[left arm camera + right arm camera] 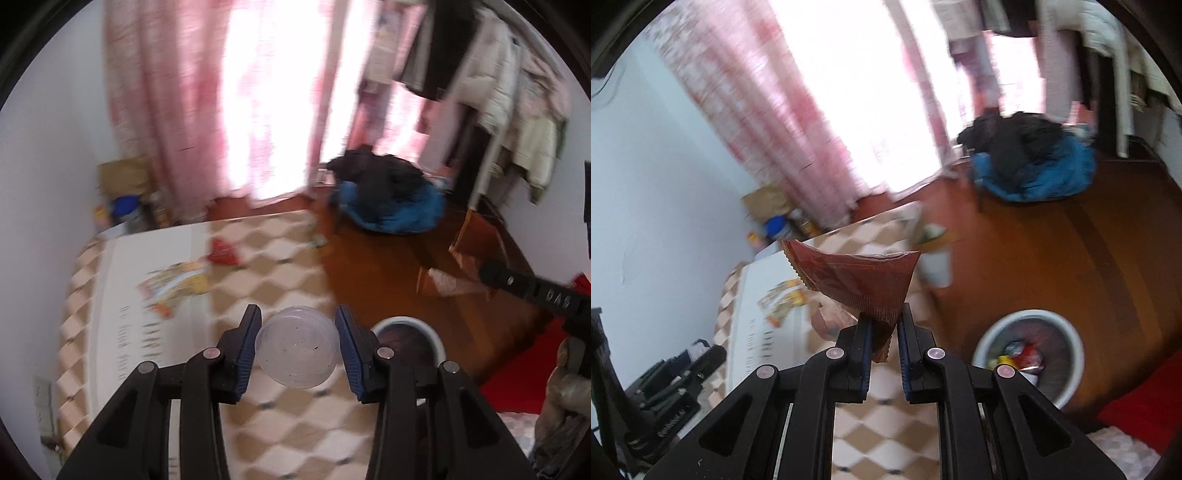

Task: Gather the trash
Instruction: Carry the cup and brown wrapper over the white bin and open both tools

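Observation:
In the left wrist view my left gripper (297, 321) is shut on a clear round plastic cup (297, 347), one blue pad against each side, above the checkered tablecloth (280, 280). My right gripper (882, 319) is shut on the lower corner of a crumpled red-brown snack wrapper (857, 277) that fans out above the fingertips. The same wrapper (454, 282) shows at the right of the left wrist view, above the floor. A white round trash bin (982, 343) with several wrappers inside stands on the floor beside the table; its rim (434, 334) lies just right of the left fingers.
A red wrapper (223, 253) and a colourful packet (177, 284) lie on the table, the packet on a white printed sheet (147, 266). Bottles and a carton (125, 206) crowd the wall corner. A blue seat piled with dark clothes (391, 206) stands on the wooden floor by pink curtains.

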